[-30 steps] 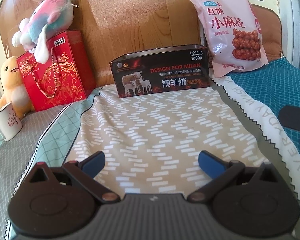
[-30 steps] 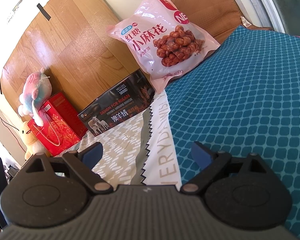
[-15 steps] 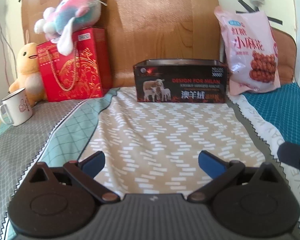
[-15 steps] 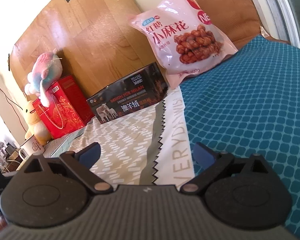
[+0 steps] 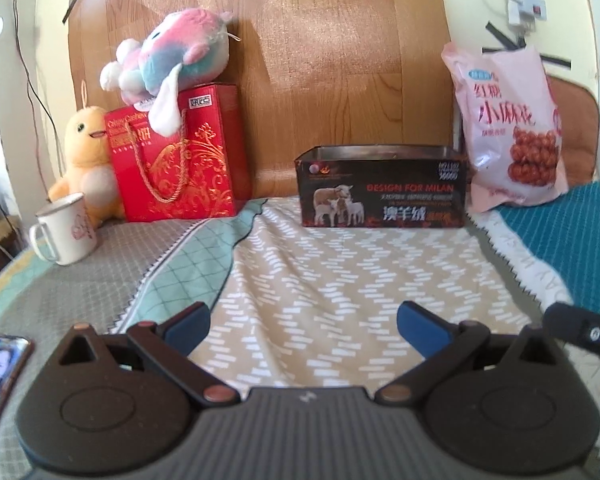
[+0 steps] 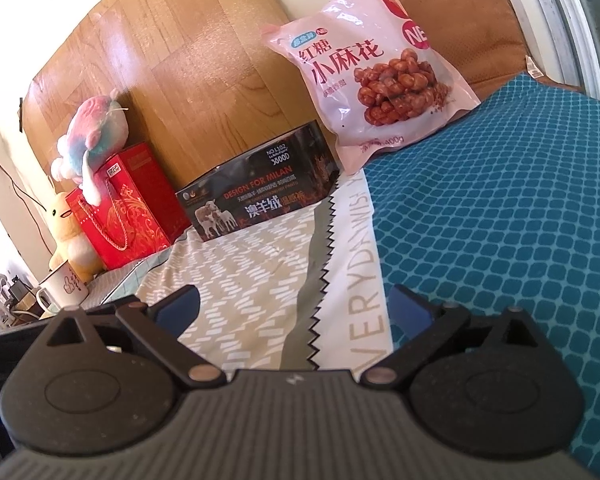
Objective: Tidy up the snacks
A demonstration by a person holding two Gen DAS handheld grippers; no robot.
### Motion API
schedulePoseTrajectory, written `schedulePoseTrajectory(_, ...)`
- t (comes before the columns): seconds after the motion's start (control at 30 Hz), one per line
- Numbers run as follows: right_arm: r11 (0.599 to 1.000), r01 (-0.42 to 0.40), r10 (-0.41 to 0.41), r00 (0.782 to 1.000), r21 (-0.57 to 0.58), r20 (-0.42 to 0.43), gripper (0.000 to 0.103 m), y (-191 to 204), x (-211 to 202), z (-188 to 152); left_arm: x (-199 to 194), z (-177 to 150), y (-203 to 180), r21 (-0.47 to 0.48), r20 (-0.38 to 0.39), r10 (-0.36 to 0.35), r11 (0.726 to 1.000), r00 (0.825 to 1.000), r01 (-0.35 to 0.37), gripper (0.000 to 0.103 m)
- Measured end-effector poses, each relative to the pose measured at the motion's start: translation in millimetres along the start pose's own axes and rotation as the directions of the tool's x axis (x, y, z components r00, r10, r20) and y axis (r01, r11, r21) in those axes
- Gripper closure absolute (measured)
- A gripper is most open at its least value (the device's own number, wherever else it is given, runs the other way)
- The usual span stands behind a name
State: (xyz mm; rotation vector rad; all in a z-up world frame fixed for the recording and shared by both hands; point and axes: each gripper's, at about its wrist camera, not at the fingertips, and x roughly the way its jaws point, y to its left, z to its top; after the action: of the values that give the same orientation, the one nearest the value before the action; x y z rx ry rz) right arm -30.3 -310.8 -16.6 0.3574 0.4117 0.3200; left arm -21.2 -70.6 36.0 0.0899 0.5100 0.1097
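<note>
**Both grippers wait empty in front of the snack bag**

The dark open box [image 5: 382, 190] stands on the bed [image 5: 340, 280], against the wooden headboard [image 5: 340, 60], and I use it as the landmark. The pink snack bag [image 5: 508, 128] leans upright just to the right of the box, its lower edge on the bed and its back against the wall. Its long axis goes up and down, a little tilted. To the left of the box stand a red gift bag [image 5: 176, 156] with a plush toy [image 5: 168, 60] on top, then a yellow duck toy [image 5: 84, 152] and a white mug [image 5: 64, 232].

The left gripper [image 5: 302, 320] points straight at the box, with its jaws spread and nothing between them. The right gripper [image 6: 296, 306] also has its jaws spread and empty; in its view the snack bag [image 6: 372, 64] lies ahead and to the right, above the box [image 6: 260, 200].

I judge that the right gripper is nearer to the bag, so it should reach forward and to the right, and pinch the bag across its thin side. The soft film may crumple or slip, I think. The box seems the likely place for it.
</note>
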Motion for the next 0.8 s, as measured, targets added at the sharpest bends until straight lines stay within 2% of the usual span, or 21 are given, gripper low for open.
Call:
schedulePoseTrajectory(0.17,1.000,0.000,0.000,1.000,0.001,0.000,0.001,0.0,0.1,-0.1,-3.9,-1.2,-6.2,0.041,0.004,0.035,0.999,0.999,-0.035,0.000)
schedulePoseTrajectory(0.43,1.000,-0.005,0.005,1.000,0.007,-0.004,0.001,-0.3,0.2,-0.3,-3.3,0.5,-2.2,0.013,-0.024,0.039,0.999,0.999,-0.038,0.000)
schedulePoseTrajectory(0.6,1.000,-0.006,0.006,1.000,0.009,-0.007,0.001,-0.8,1.0,0.0,-0.3,1.0,2.2,-0.019,-0.068,0.008,1.000,0.998,-0.010,0.000)
schedulePoseTrajectory(0.8,1.000,-0.007,0.007,1.000,0.011,-0.009,0.001,-0.6,1.1,-0.5,8.2,-1.4,5.3,-0.050,-0.172,-0.015,0.999,0.985,0.007,0.000)
